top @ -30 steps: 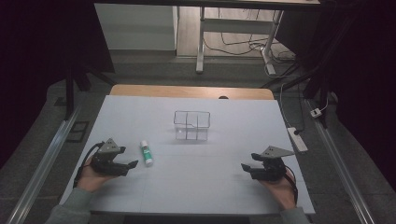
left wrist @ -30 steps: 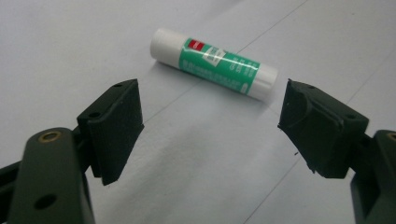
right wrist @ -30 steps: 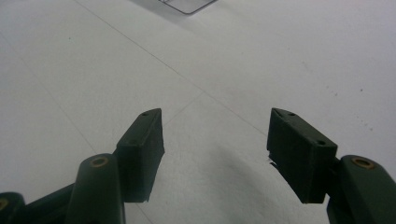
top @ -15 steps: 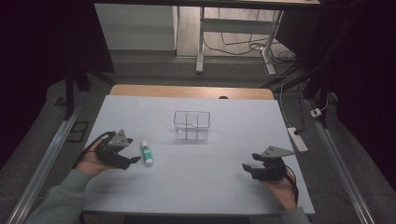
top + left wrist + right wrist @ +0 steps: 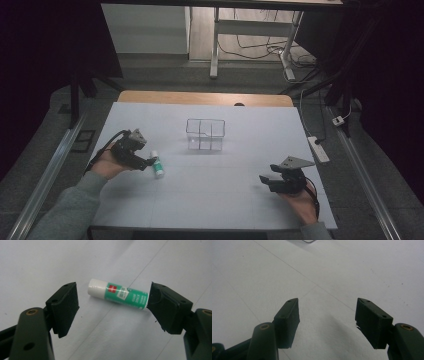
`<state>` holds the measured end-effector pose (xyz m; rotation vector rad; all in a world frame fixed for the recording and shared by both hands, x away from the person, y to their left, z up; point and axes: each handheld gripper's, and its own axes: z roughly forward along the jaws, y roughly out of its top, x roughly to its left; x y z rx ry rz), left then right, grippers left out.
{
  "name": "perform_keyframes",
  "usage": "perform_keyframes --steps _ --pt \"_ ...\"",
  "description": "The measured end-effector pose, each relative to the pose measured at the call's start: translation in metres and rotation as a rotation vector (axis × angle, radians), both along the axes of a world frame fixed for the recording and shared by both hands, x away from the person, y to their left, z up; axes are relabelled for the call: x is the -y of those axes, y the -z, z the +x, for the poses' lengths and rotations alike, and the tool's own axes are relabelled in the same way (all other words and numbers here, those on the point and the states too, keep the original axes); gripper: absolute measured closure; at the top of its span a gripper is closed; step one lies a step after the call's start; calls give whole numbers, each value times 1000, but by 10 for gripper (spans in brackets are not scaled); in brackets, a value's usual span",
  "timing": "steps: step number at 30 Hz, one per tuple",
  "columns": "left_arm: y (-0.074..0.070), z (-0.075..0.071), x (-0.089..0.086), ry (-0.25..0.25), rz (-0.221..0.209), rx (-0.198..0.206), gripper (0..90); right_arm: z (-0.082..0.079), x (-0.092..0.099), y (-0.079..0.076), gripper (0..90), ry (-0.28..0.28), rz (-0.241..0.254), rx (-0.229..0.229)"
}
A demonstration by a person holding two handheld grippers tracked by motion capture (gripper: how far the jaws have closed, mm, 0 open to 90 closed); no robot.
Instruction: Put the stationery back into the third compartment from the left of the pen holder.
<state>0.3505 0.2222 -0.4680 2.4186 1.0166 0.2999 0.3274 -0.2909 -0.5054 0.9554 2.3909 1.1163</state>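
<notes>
White sheeting covers the counter (image 5: 215, 185), and a clear divided box (image 5: 205, 134) stands near its middle. Left tongs (image 5: 148, 162) hover over a glue stick (image 5: 118, 293) lying flat left of the box, jaws wide on either side of it, having just narrowed a little, gripping nothing. Right tongs (image 5: 267, 181) sit well apart at the near right, open and empty. The stick's green label reads "GLUE STICK" beside a small red logo too blurred to read; its white cap points away from the person.
</notes>
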Motion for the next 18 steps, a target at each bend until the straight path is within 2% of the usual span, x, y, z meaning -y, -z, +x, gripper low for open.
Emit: perform_keyframes --steps 4,6,7,12,16,18 --pt "3 11 2 -137 -33 -76 249 0 2 -1 358 7 5 1" --pt "7 14 4 -180 -55 -107 250 0 2 -1 358 9 3 -1" --pt "9 15 6 -198 -52 -119 251 0 2 -1 358 8 2 1" --pt "17 21 16 -300 -49 -156 273 0 4 -2 361 14 21 10" --pt "20 24 18 -388 -106 -196 293 0 3 -1 362 -2 2 17" --pt "20 25 19 -422 -117 -208 299 -1 0 -1 364 -14 9 24"
